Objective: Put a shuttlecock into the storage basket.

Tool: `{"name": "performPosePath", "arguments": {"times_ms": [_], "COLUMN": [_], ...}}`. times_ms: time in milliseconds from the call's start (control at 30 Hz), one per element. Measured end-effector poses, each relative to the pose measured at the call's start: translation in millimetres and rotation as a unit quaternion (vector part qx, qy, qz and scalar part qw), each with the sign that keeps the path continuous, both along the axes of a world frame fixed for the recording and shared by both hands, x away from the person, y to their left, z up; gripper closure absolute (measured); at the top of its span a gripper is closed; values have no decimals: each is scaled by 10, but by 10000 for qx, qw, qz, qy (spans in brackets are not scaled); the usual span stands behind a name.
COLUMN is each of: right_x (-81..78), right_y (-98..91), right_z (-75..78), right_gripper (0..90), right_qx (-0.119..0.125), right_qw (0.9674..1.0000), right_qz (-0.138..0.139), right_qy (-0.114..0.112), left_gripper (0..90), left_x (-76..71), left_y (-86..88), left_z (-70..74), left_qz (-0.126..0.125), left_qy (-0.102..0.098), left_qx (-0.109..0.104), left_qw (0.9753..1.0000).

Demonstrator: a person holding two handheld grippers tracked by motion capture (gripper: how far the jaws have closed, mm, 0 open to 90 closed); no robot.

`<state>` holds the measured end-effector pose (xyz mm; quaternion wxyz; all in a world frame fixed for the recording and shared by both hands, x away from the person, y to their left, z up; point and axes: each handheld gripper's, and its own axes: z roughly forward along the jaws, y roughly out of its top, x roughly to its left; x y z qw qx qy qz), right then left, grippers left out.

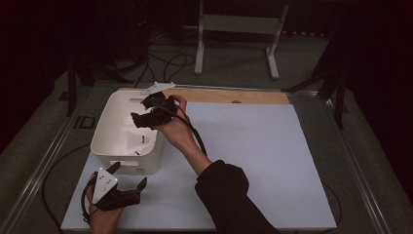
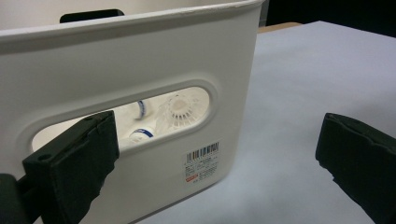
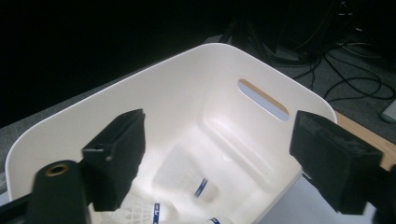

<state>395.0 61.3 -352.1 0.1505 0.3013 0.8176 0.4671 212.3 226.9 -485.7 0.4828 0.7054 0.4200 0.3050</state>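
A white plastic bin (image 1: 127,134) stands on the left part of the white table sheet (image 1: 253,161), near its far edge. Each short wall of the bin has an oblong handle slot; the near wall also carries a barcode label (image 2: 201,161).

Inside the bin lie white shuttlecocks (image 3: 189,179) with blue bands around their cork bases (the exact count cannot be told). One shuttlecock skirt (image 2: 183,111) is seen through the near handle slot in the left gripper view.

The right gripper (image 1: 146,113) is held above the open top of the bin, over its far right part, pointing down into it. Its jaws stand wide apart and hold nothing.

The left gripper (image 1: 127,181) rests low at the near left corner of the sheet, just in front of the bin's near wall. Its jaws are also spread wide and hold nothing; one jaw lies close to the handle slot.
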Motion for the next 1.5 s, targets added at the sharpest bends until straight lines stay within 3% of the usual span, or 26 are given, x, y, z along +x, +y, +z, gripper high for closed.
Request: {"name": "performPosePath", "arguments": {"times_ms": [233,600,967,1500], "right_x": [-18,-5,-46,-124], "right_y": [-34,-165,-328,-650], "right_z": [-28,-81,-104,-136], "right_gripper": [158,147,131,103], "right_qx": [-182,-245,-206,-8], "right_qw": [9998,9997,9998,9998], "right_qz": [72,2,10,-186], "right_qy": [-47,-12,-41,-93], "left_gripper": [0,0,0,0], "left_x": [-2,0,-3,-1], "left_y": [1,-3,-2,-6], "left_z": [1,-1,1,-1], "left_qz": [6,-8,-8,-10], "left_qy": [-2,4,0,-9], "left_qx": [-6,14,-2,-10], "left_qw": [10000,10000,10000,10000]}}
